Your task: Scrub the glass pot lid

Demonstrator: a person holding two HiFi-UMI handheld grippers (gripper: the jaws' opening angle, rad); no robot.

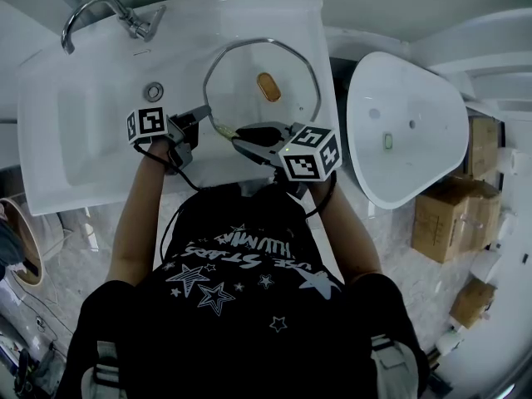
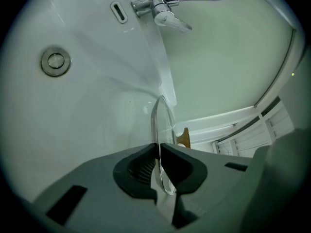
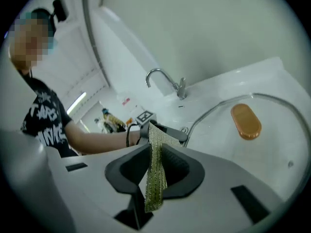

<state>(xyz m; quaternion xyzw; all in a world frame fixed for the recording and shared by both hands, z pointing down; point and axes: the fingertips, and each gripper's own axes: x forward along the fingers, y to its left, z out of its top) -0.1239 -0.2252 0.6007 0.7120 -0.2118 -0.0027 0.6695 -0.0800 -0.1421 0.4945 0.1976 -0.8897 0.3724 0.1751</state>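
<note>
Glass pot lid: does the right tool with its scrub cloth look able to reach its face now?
Probably yes. The left tool clamps the glass pot lid by its rim over the sink, and the right tool, shut on the scrub cloth, sits at its near edge with nothing between.

One glass pot lid, one scouring pad, one tap, two white basins, two tongs

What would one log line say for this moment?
left tongs: shut on glass lid rim | right tongs: shut on scrub pad | pad touching lid: unclear
</note>
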